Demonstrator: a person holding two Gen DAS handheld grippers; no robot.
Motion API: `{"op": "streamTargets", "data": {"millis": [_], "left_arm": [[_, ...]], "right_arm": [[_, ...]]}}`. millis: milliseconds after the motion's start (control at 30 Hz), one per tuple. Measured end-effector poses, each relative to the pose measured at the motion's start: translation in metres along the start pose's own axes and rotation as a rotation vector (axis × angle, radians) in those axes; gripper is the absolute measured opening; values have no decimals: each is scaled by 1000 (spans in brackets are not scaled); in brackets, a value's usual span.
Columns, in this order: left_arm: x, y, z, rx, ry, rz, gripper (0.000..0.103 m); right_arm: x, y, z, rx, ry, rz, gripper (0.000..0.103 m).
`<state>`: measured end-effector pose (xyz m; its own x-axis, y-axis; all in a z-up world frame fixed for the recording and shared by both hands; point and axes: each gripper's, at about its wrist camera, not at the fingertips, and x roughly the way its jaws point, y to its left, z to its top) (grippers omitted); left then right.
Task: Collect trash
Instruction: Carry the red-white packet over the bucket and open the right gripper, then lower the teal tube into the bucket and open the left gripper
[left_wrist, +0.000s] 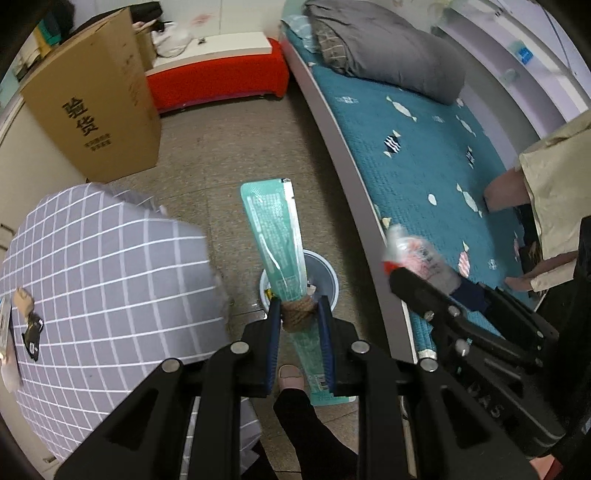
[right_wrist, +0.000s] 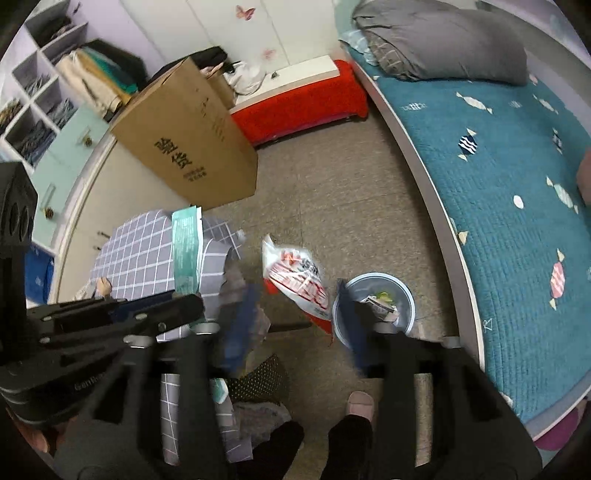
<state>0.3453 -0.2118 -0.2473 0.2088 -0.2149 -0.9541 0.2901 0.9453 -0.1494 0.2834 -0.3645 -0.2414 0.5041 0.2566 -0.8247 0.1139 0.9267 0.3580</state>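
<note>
My left gripper (left_wrist: 299, 306) is shut on a long green wrapper (left_wrist: 275, 229) bound with brown twine. It holds the wrapper upright right above a pale blue trash bin (left_wrist: 332, 277) on the floor. The right gripper (right_wrist: 295, 291) stands open with its blurred blue pads wide apart. A red and white plastic bag (right_wrist: 295, 280) hangs loose between the pads, with neither pad pressing on it. It is just left of the bin (right_wrist: 406, 291), which holds some crumpled trash. The left wrist view shows the same bag (left_wrist: 413, 251) at the right gripper's tips (left_wrist: 402, 277).
A tall cardboard box (right_wrist: 188, 136) stands on the floor at the back left. A bed with a teal cover (right_wrist: 517, 184) runs along the right. A grey checked cloth (left_wrist: 103, 266) covers a surface on the left. The person's slippered foot (right_wrist: 360, 404) is near the bin.
</note>
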Motion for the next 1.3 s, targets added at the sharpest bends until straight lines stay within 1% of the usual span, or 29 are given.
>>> {"op": "streamTargets", "data": {"millis": [33,100,167,667,933,1133,1200,1300], "left_arm": [[2,-6,2,5,3,0,19],[6,-15,6,16,11,2,19],[10,-22,9,23,17,5,19],[20,-54,18,76,29,17,19],[22,-74,27,121,19,21,19],[21,-90,35,163,-3,26,20],[21,-94,37,172,-15,36,20],[24,-96,39,170,-13,46,25]], "right_arm": [[0,-7,2,11,1,1,53],[-2,-19,5,30,4,-2,58],[-4,-28,7,41,-1,-2,58],[-23,-54,9,65,-32,-25,59],[-37,-70,14,88,-71,-46,59],[-50,-81,17,113,-122,-64,61],[-54,-84,17,122,-139,-69,61],[-58,-89,18,134,-149,-79,62]]}}
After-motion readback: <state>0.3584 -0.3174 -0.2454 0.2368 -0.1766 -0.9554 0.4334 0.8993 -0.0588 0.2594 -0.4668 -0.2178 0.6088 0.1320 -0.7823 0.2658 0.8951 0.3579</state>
